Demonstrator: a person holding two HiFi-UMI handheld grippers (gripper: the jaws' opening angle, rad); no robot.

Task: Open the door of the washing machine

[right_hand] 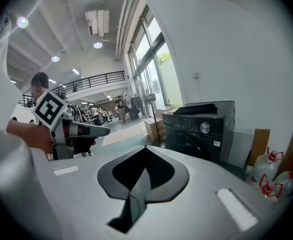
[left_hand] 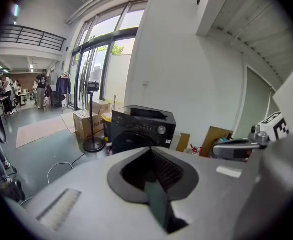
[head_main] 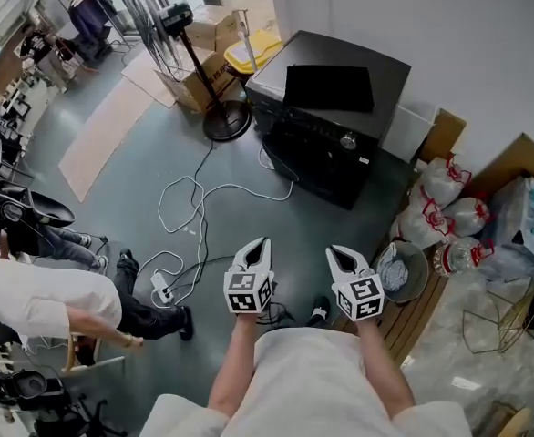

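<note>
I hold left tongs [head_main: 260, 244] and right tongs [head_main: 339, 253] shut and empty, approaching the washing machine [head_main: 326, 126]; its door [left_hand: 131, 140] appears closed.

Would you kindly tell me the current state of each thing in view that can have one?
washing machine door: closed.
left gripper: shut, nothing between its jaws.
right gripper: shut, nothing between its jaws.
pedestal fan: standing upright; whether it runs cannot be told.
waste bin: open-topped, filled with crumpled material.
plastic bags: tied at the neck with red.
</note>
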